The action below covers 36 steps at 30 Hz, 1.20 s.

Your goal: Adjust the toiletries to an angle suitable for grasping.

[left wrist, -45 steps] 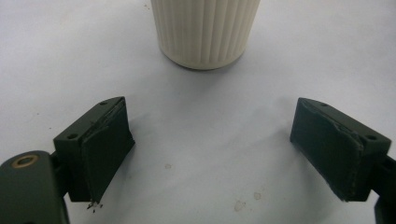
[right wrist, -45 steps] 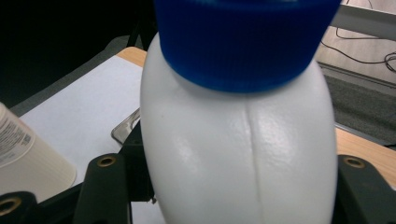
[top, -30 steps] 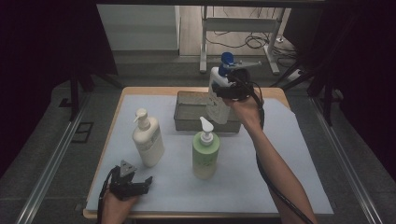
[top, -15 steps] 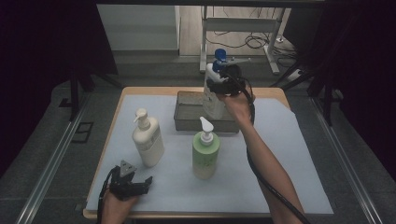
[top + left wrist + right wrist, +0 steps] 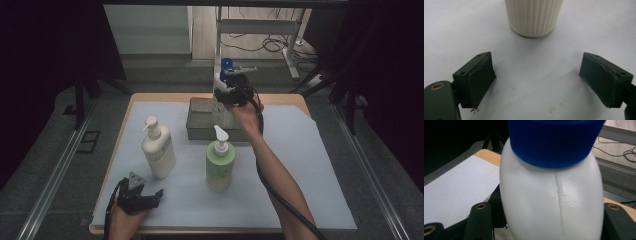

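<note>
Holding a white bottle with a blue screw cap over the far end of a grey tray, upright, cap uppermost: right gripper, jaws clamped on the bottle's body from both sides. Seen close in the right gripper view as a white, seamed body bulging between two black jaws, blue ribbed cap above.

Resting at the near left corner of the white table cover: left gripper, jaws spread wide apart, nothing between them, pointing toward the ribbed base of the cream bottle standing just ahead.

Standing on the cover, left of centre: cream pump bottle, upright, nozzle turned left. Standing near centre, just in front of the tray: green pump bottle, upright, white pump head. Both well apart from the held bottle.

Lying under the cover: wooden table, edge visible along the far side.
</note>
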Motion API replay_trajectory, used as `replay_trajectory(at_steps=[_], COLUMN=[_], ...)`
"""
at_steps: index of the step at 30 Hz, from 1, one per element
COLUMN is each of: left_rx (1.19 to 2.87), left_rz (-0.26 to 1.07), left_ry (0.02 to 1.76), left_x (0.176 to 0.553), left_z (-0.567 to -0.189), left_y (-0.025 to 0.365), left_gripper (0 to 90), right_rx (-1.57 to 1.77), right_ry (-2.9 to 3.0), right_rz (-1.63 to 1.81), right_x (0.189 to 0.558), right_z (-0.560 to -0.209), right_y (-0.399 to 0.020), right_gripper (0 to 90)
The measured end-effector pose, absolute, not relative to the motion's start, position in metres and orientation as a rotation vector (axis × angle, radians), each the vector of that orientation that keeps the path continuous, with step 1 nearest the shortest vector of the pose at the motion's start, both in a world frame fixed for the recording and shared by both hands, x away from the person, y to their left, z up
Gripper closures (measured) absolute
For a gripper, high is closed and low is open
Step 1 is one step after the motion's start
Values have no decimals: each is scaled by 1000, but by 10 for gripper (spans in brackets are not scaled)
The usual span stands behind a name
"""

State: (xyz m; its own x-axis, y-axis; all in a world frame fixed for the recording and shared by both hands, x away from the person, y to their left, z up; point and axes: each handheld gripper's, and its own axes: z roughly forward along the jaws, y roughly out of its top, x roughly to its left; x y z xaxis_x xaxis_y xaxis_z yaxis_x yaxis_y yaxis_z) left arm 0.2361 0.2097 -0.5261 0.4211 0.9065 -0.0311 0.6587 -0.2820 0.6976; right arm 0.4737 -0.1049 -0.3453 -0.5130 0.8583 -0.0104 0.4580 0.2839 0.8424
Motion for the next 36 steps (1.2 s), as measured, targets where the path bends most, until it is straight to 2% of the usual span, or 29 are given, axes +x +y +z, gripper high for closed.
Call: replay_trajectory(at_steps=[36], left_rx=[2042], left_rz=[499], left_ry=[1319], left_x=[236], left_z=[-526], left_y=[210], left_gripper=[119], right_rx=[1175], right_ry=[2142], right_rz=[1083], right_x=[471], right_z=[-391], right_y=[-100], right_gripper=[399])
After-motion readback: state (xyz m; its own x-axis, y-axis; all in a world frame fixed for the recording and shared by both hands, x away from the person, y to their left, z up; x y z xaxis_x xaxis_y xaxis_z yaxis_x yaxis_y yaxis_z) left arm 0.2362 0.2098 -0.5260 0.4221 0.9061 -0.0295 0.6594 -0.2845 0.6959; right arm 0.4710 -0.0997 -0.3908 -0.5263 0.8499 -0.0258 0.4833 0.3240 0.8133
